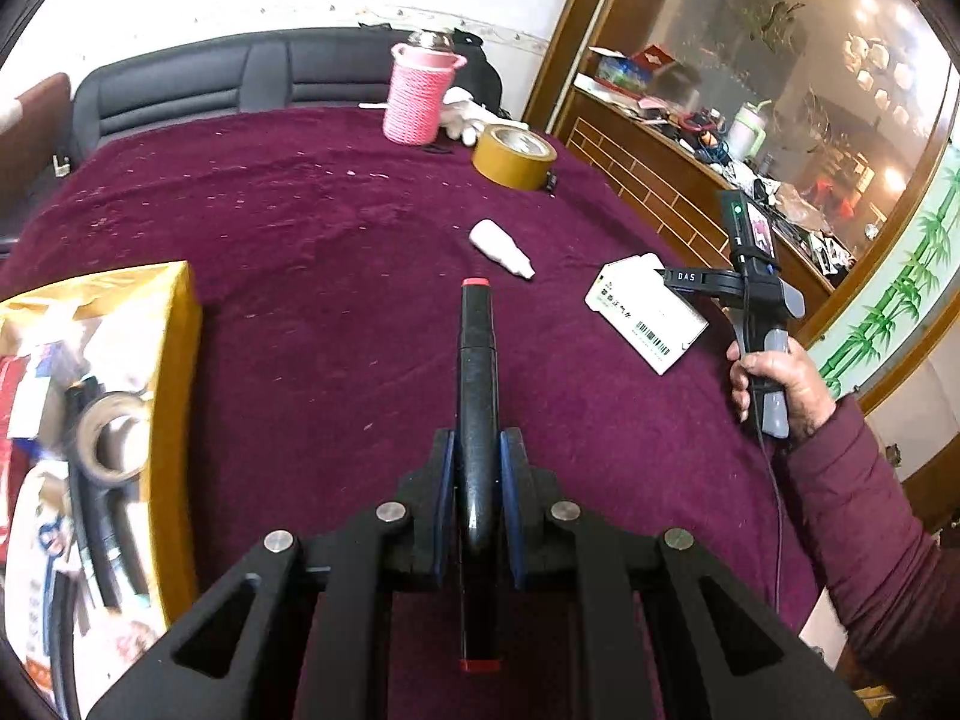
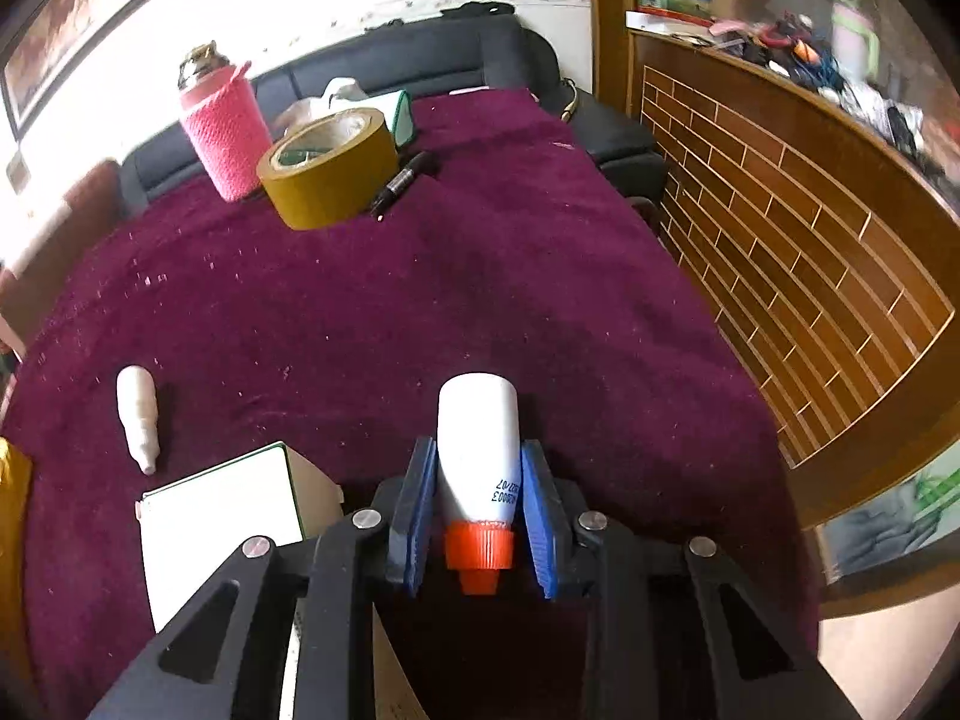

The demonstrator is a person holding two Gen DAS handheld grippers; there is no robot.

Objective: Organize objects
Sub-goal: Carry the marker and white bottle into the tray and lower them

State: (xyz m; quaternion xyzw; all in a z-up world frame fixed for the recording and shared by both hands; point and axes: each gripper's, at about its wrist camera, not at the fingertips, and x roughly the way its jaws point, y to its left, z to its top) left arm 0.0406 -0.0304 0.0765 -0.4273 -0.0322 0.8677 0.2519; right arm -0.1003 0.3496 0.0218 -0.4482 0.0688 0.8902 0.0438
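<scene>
1. A plush burgundy cloth point(image 1: 336, 228) with a napped, lint-flecked pile covered the whole table, and everything else lay on it.
2. At the table's left edge stood a yellow box point(image 1: 174, 396), open-topped and crammed – a grey tape roll point(image 1: 111, 441), black tubing and printed packets lay jumbled inside; only the left wrist view showed its contents, the right wrist view catching just a yellow sliver.
3. At the far end stood a cylindrical flask in a pink crocheted sleeve point(image 2: 225, 132), metal-capped, and just beside it a wide roll of tan tape point(image 2: 330, 171) lying flat, glossy on its outer face.
4. A flat white carton point(image 1: 651, 315) with a barcode lay near the right edge, under the tip of the right gripper in the left wrist view.
5. The left gripper point(image 1: 478, 468) was clenched on a long black marker point(image 1: 478, 372) with red ends, smooth and round, held lengthwise over the cloth.
6. The right gripper point(image 2: 478, 498) pinched a white bottle point(image 2: 478, 438) with a ribbed orange cap between its blue pads point(image 2: 414, 510), cap toward the camera, raised above the cloth – the left wrist view did not show it.
7. A small white dropper bottle point(image 2: 138, 414), tapered to a nozzle, lay on its side mid-table.
8. A black pen point(image 2: 401, 183) touched the tape roll, clear only from the right wrist; the left wrist view showed what may have been its end.
</scene>
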